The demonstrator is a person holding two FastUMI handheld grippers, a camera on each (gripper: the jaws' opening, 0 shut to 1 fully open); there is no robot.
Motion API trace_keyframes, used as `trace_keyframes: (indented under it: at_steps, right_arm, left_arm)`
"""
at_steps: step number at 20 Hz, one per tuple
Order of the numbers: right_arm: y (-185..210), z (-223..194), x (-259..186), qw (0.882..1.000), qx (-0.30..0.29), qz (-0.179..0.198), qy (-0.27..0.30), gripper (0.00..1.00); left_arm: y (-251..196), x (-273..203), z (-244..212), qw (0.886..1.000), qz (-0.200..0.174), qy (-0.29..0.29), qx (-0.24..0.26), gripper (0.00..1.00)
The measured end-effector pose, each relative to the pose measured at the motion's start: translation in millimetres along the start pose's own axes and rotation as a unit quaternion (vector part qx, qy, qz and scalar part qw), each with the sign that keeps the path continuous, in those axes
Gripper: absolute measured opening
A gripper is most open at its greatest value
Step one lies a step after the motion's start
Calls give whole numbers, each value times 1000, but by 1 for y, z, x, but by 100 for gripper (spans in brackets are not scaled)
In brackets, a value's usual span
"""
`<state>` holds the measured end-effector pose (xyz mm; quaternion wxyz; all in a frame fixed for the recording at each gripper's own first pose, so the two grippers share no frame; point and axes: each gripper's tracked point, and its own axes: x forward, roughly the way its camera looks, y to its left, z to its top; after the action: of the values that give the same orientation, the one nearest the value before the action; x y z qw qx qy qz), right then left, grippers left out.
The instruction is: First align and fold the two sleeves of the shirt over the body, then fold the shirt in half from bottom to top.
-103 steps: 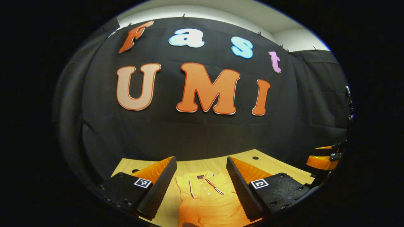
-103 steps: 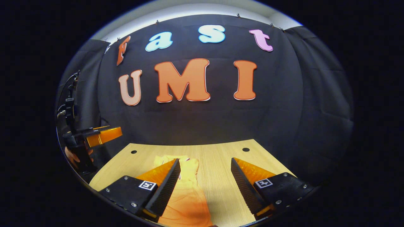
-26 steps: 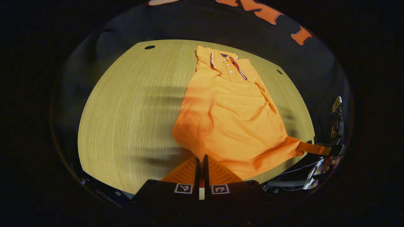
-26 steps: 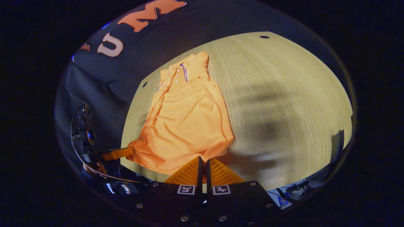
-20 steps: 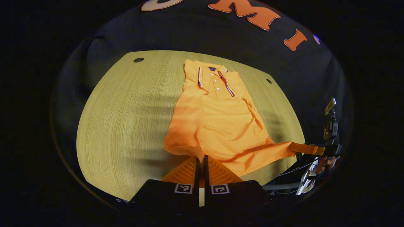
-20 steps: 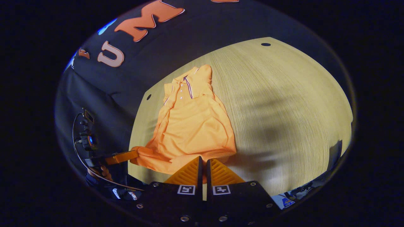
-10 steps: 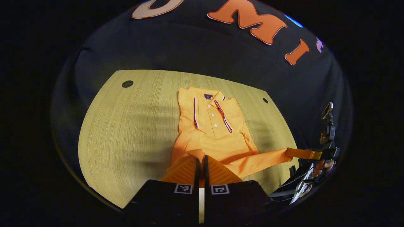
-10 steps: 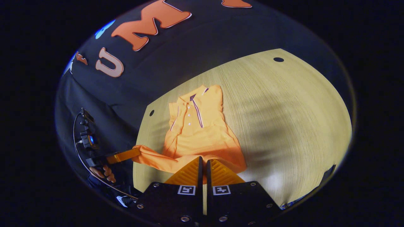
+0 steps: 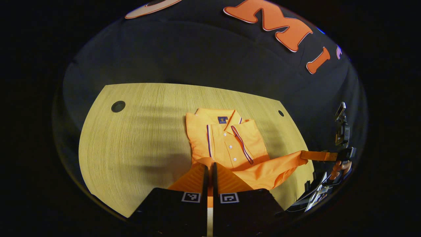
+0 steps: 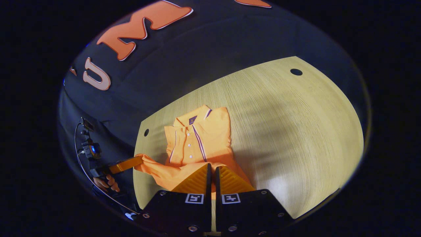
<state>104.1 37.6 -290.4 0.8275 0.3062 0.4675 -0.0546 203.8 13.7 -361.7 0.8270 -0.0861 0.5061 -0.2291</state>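
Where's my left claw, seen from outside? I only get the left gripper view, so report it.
Observer: In the right gripper view the left claw pinches one hem corner of the shirt, held up off the table.
Operator: Now check the right claw's grip.
Observer: The right claw is shut, with hem cloth between its fingers.
Operator: Tell me about the hand on the left one.
Observer: A hand grips it from below.
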Motion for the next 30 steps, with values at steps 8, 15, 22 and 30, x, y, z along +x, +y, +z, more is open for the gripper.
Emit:
trace_keyframes:
  at_steps: [8, 15, 22, 30]
  right_arm:
    - [2, 58, 59, 999, -13, -29, 12, 6]
    - [2, 101, 96, 999, 33, -34, -3, 6]
    - [10, 122, 80, 997, -3, -35, -73, 86]
    - [28, 130, -1, 980, -74, -47, -179, 99]
  left_arm:
    - [40, 52, 54, 999, 21, 1, 26, 7]
    - [59, 77, 87, 996, 59, -7, 61, 7]
    - [60, 54, 108, 993, 85, -65, 47, 90]
    - [14, -26, 111, 982, 98, -142, 71, 98]
